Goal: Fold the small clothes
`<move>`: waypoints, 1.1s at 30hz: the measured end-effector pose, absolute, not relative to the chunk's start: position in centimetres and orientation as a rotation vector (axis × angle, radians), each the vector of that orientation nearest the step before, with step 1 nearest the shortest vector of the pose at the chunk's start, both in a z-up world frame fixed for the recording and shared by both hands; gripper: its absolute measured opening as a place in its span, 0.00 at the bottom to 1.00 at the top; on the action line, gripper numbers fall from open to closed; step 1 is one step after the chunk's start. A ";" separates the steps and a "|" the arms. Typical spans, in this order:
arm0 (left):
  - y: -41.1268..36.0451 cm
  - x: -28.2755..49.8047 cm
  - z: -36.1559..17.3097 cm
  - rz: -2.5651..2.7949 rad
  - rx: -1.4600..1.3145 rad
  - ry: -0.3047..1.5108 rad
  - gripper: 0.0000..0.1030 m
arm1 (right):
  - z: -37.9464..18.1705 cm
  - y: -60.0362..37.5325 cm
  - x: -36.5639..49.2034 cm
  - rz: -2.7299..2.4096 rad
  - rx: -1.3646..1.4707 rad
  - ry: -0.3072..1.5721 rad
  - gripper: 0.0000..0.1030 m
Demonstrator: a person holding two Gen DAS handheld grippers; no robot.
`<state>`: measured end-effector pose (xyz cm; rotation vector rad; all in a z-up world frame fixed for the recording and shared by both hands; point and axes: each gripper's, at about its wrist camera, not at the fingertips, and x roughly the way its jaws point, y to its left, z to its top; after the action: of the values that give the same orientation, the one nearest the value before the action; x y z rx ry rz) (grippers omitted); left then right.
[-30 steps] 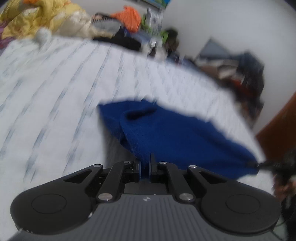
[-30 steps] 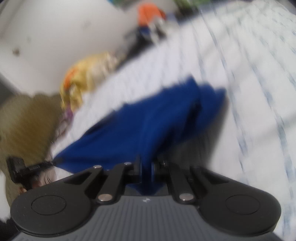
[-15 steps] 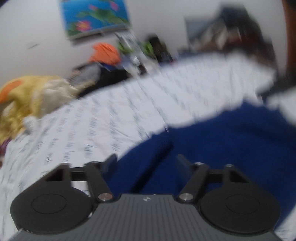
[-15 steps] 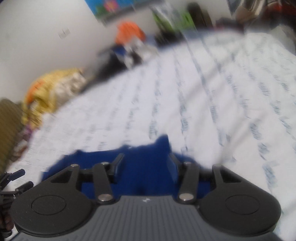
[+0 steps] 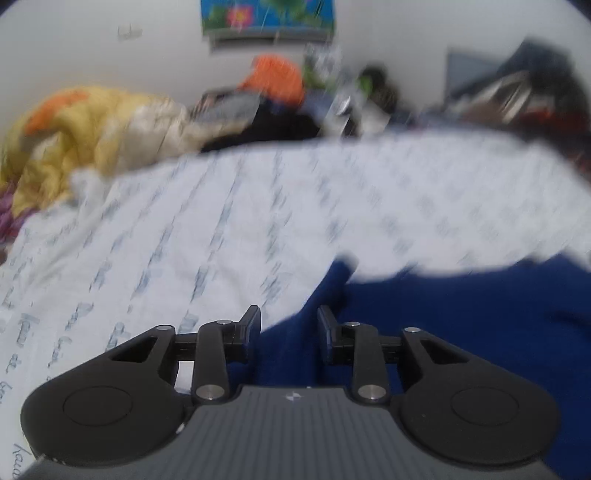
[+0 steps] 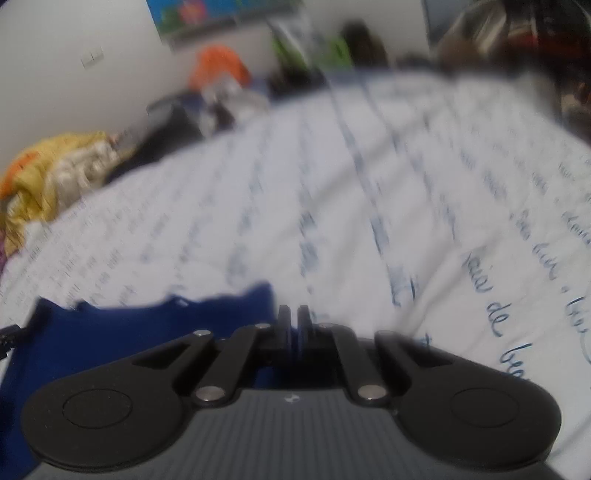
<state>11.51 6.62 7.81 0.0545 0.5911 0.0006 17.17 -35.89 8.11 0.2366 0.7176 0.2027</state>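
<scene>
Left gripper (image 5: 289,325) and right gripper (image 6: 294,320): matte black linkage arms, silver rivets, round black discs, ribbed grey body, small white logo.

Your left wrist camera sat low and close over the bedsheet (image 5: 229,236), facing the far wall poster (image 5: 267,14) at 12 o'clock. Your right wrist camera looked likewise, poster (image 6: 218,11) at 11 o'clock. Both shared the blue cloth (image 5: 461,314).

The left gripper (image 5: 289,325) is pointing forward and level, its jaws standing apart with a clear gap between the fingers (image 5: 251,325). The right gripper (image 6: 294,321) is tilting slightly, its jaws pressing nearly together, fingers (image 6: 283,323) almost touching.
</scene>
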 end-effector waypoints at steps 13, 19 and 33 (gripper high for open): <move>4.5 18.3 3.5 -0.181 -0.022 0.695 0.87 | 3.5 -33.5 19.9 0.376 0.225 0.699 0.09; 3.3 11.8 6.7 -0.217 0.034 0.644 0.93 | 6.2 -30.0 16.3 0.224 0.026 0.687 0.13; 0.6 2.7 7.0 -0.313 0.017 0.663 0.97 | 6.7 -27.9 9.3 0.383 -0.026 0.711 0.68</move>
<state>2.73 0.57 6.98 0.0170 0.6630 -0.3133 9.34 -27.86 6.71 -0.0258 0.7114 0.3827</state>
